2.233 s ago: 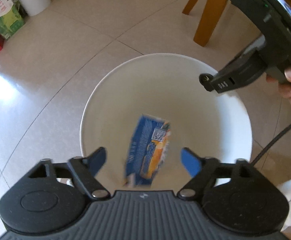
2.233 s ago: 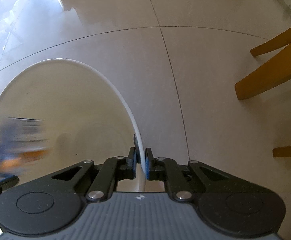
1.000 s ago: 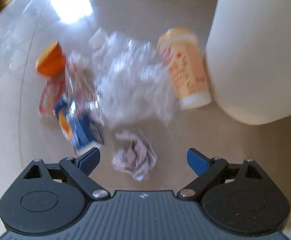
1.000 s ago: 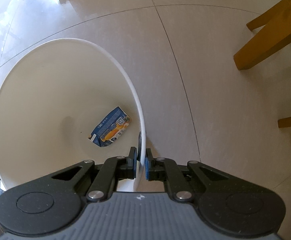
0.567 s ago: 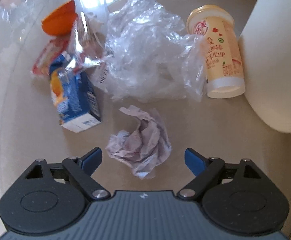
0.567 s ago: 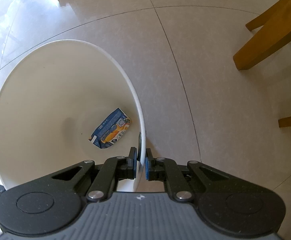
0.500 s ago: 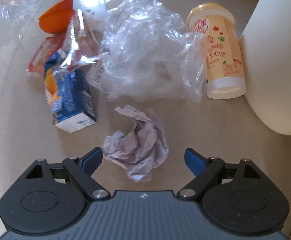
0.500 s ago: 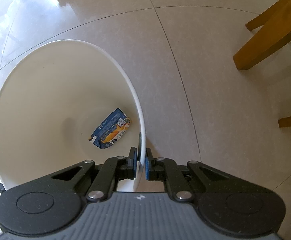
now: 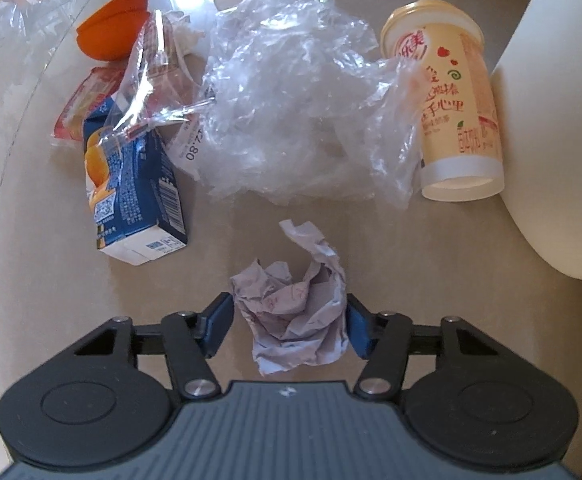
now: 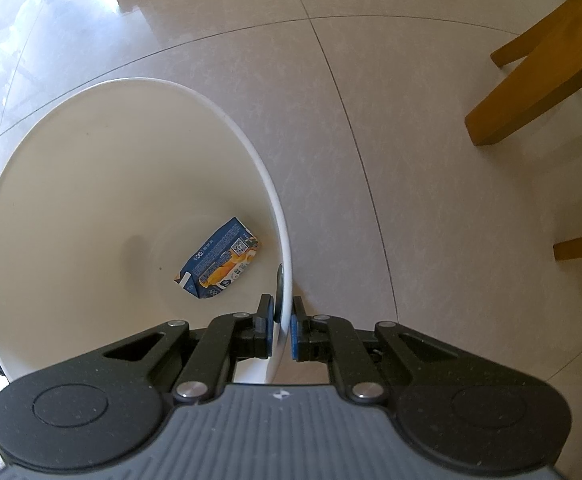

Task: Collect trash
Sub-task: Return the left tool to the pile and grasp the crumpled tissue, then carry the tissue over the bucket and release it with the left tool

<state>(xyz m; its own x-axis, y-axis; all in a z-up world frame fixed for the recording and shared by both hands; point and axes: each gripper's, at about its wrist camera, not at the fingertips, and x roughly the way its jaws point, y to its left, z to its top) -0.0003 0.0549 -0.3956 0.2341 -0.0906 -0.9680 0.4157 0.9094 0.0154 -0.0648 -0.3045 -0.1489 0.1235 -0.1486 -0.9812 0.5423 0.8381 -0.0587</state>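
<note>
A crumpled ball of pale paper [image 9: 291, 320] lies on the tiled floor between the blue pads of my left gripper [image 9: 289, 314]. The jaws are closing and both pads touch the paper's sides. In the right wrist view my right gripper [image 10: 281, 322] is shut on the rim of a white bin [image 10: 247, 148]. A blue and orange juice carton [image 10: 219, 264] lies at the bottom of the bin. The bin's outer wall [image 9: 563, 120] also stands at the right edge of the left wrist view.
Beyond the paper lie a blue juice carton [image 9: 131, 192], a crumpled clear plastic bag [image 9: 291, 100], a yellow paper cup [image 9: 451, 100] on its side against the bin, an orange bowl-shaped piece [image 9: 111, 36] and a red wrapper [image 9: 83, 108]. Wooden chair legs [image 10: 531, 92] stand right of the bin.
My left gripper swung from above the bin down to the floor litter, came over the crumpled paper and narrowed its jaws onto it. The right gripper has kept still on the bin rim.
</note>
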